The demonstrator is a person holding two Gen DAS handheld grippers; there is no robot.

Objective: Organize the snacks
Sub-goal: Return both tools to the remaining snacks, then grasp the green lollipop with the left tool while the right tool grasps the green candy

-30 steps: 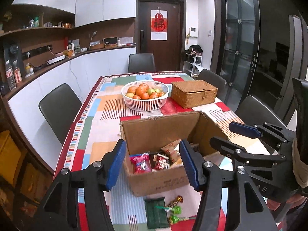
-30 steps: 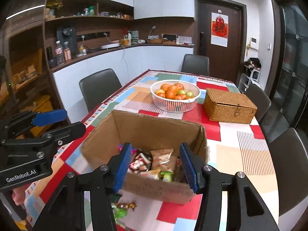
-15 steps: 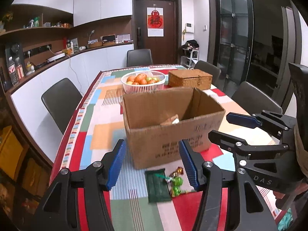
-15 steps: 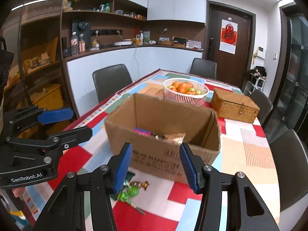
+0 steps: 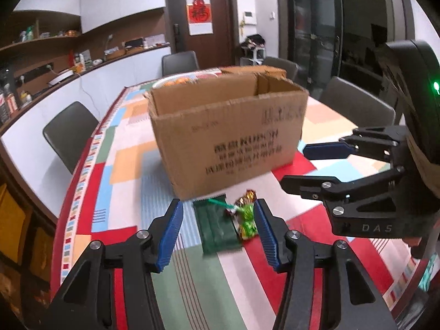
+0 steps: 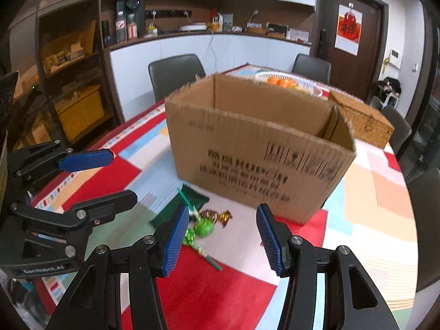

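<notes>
Left gripper [image 5: 218, 233] part open, jaws just narrowed, empty, straddling dark green flat packet [image 5: 217, 228] and foil candies [image 5: 246, 217] on table before brown cardboard box [image 5: 228, 134]. Right gripper [image 6: 222, 240] part open, empty. Advice: lower squarely, pinch one item.

Dark chairs [image 5: 70, 134] ring the table [image 5: 123, 165]; brown door [image 5: 199, 22] behind.

You have an open brown cardboard box [image 5: 228, 134] standing upright on the worktop [image 5: 123, 181], printed lettering on its near wall. Just in front of it lie a flat dark green packet [image 5: 217, 228], a gold-wrapped candy [image 5: 246, 196] and green-wrapped candies [image 5: 247, 220], close together.
</notes>
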